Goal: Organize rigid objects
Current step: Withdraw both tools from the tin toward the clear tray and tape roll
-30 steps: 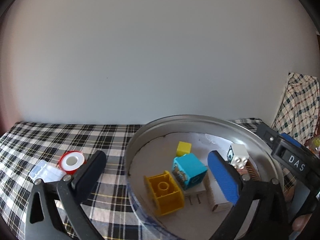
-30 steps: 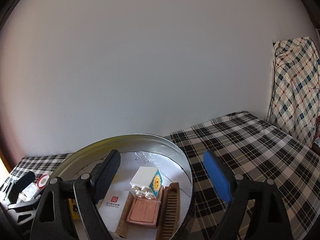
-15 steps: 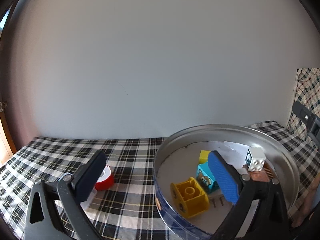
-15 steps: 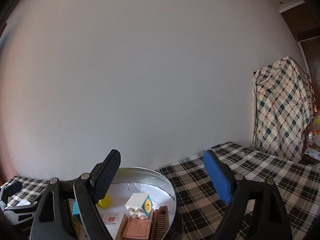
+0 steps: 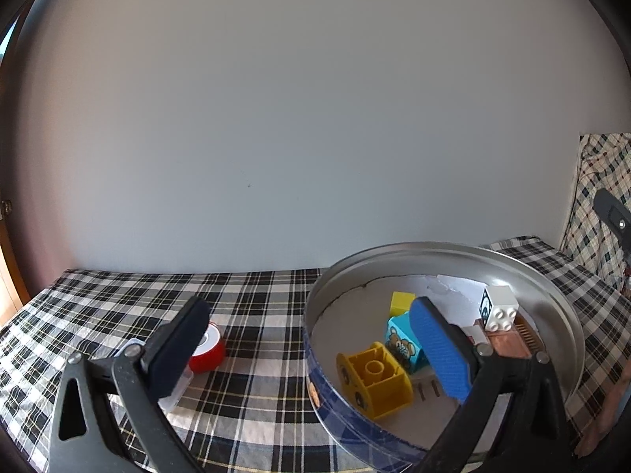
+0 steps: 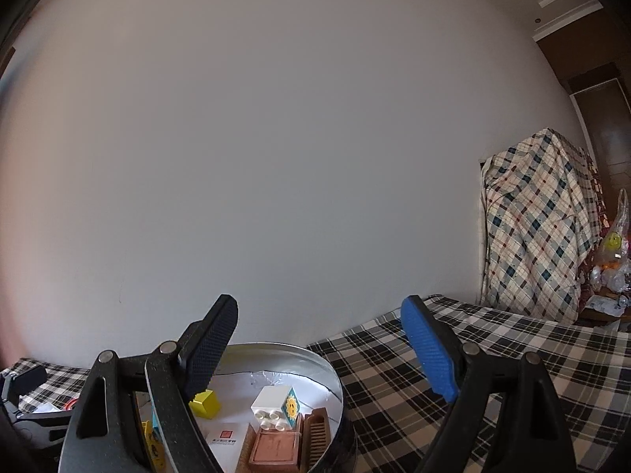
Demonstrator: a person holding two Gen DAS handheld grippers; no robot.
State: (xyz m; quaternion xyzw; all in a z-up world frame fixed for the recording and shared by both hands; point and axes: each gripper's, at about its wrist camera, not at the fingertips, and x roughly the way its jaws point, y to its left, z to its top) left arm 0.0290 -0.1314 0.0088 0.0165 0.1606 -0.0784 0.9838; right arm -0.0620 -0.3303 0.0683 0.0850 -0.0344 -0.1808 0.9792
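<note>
Left wrist view: the yellow brick (image 5: 374, 380) is seen tipped, its hollow underside facing up-left, inside the round tin (image 5: 434, 254); both left tongs (image 5: 307, 349) and right tongs (image 6: 319, 349) are held released, empty.

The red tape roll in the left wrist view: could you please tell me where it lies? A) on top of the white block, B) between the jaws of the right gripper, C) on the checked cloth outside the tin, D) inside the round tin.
C: the red tape roll rests on the checked cloth, left of the round tin and apart from it.
</note>
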